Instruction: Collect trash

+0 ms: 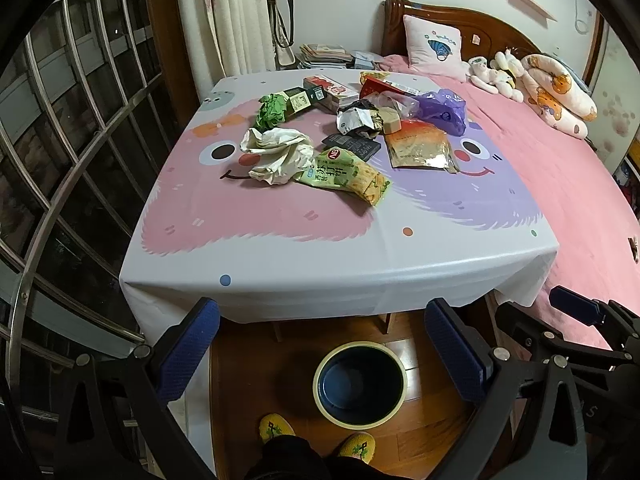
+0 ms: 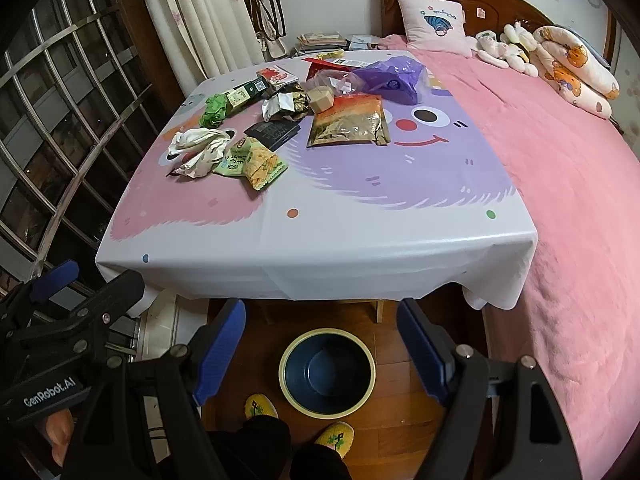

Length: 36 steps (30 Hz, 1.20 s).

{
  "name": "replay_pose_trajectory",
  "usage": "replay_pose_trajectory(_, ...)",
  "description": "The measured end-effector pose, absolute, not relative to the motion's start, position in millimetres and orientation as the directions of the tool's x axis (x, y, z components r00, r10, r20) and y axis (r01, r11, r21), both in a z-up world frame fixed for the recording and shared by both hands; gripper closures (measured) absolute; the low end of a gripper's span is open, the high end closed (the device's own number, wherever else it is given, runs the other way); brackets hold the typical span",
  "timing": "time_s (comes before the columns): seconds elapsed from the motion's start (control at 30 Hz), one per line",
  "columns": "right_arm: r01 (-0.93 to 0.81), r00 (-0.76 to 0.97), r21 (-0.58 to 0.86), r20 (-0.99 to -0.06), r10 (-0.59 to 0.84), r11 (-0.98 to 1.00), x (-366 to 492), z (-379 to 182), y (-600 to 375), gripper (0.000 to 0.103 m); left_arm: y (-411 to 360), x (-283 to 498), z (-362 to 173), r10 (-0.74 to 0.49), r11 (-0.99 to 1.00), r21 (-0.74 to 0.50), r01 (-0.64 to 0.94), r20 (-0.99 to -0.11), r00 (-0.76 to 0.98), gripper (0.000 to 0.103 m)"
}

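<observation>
Trash lies on the far half of the table (image 1: 320, 256): a crumpled white paper (image 1: 278, 154), a green snack packet (image 1: 346, 176), a green crumpled wrapper (image 1: 272, 110), a gold pouch (image 1: 422, 146), a purple plastic bag (image 1: 444, 108), a black packet (image 1: 352, 146) and small boxes. A dark blue bin (image 1: 360, 384) with a cream rim stands on the floor before the table; it also shows in the right wrist view (image 2: 327, 372). My left gripper (image 1: 322, 344) is open and empty above the bin. My right gripper (image 2: 322, 344) is open and empty beside it.
A bed with a pink cover (image 2: 560, 184) adjoins the table on the right, with a pillow (image 2: 436, 22) and plush toys (image 2: 508, 46). A barred window (image 1: 60, 140) is on the left. The person's feet in yellow slippers (image 1: 316, 438) stand by the bin.
</observation>
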State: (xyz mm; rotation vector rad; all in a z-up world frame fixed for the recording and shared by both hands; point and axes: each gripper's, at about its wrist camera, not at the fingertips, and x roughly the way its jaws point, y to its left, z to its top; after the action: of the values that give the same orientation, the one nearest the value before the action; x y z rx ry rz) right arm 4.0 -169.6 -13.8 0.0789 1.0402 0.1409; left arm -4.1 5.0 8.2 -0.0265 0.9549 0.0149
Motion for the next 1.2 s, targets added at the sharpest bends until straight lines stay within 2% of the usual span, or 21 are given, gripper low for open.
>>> replay_pose_trajectory(1.2, -0.098, 0.496, 0.163, -0.847, 0.190, 0.982, 15.4, -14.3, -172.8, 0.026, 7.6, 7.4, 15.8, 0.022, 0.999, -0.008, -0.048, -0.814, 0.581, 0.001)
